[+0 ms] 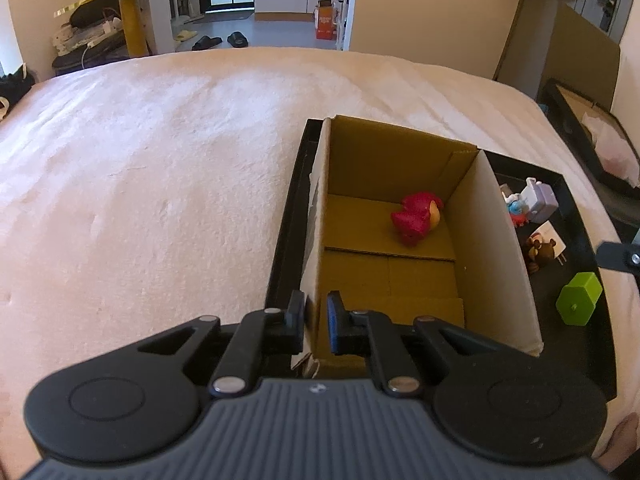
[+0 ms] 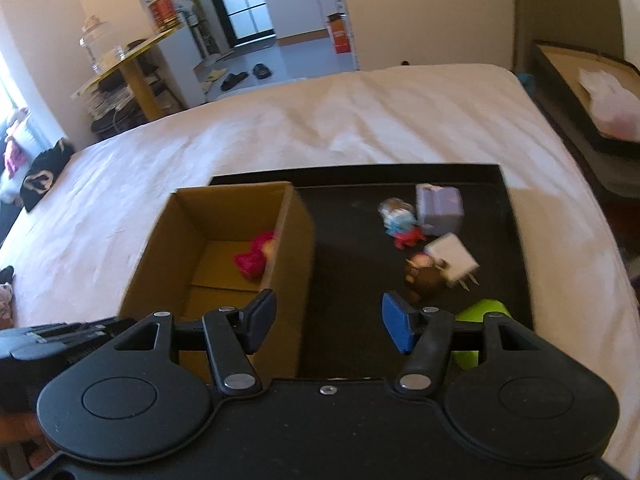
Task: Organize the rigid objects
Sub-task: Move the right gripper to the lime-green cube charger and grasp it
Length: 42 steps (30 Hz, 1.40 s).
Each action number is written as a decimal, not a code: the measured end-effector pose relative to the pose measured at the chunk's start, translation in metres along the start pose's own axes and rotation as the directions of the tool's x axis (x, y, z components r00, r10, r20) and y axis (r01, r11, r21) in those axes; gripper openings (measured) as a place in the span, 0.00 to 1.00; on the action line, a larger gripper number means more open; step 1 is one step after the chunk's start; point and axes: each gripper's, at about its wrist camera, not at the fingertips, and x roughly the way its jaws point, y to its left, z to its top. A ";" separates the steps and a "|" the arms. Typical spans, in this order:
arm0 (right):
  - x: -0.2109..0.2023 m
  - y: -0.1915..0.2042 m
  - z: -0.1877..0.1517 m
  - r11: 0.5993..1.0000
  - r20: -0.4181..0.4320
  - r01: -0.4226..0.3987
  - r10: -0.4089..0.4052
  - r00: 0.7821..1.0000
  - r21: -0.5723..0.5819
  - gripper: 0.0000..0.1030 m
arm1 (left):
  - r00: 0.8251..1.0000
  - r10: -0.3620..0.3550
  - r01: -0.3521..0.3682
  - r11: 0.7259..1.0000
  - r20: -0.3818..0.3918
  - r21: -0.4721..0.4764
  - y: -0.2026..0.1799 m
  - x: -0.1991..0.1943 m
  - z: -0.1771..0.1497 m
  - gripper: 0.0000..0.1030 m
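Right wrist view motion-blurred — small figures [image 2: 400, 220] unreadable; green block [image 2: 478, 330] half hidden behind right tool [image 2: 328, 326].

Beyond the bed [image 1: 160, 160], slippers [image 1: 222, 41] lie on the floor; left of them stands a yellow table [image 1: 132, 12] bearing a glass jar [image 2: 93, 50].

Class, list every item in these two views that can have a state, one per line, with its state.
left gripper: shut on the cardboard box wall
right gripper: open, empty
cardboard box: open-topped, standing in the black tray
red toy: lying inside the box
green block: lying in the tray, outside the box
brown bear figure: in the tray, outside the box
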 end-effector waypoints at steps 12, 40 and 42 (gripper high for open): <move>-0.005 -0.062 -0.025 0.992 0.000 0.009 -0.009 1.000 0.129 0.57 | 0.996 0.087 -0.085 0.993 -0.020 0.087 -0.023 -0.006 0.009 0.14; 0.038 -0.103 -0.014 0.995 -0.122 0.036 -0.024 0.992 0.094 0.79 | 0.978 0.201 -0.199 0.979 -0.056 0.042 -0.041 -0.008 0.019 0.81; 0.043 -0.102 -0.010 0.997 -0.128 0.042 -0.034 0.991 0.059 0.80 | 0.977 0.205 -0.203 0.978 -0.054 0.036 -0.042 -0.007 0.019 0.87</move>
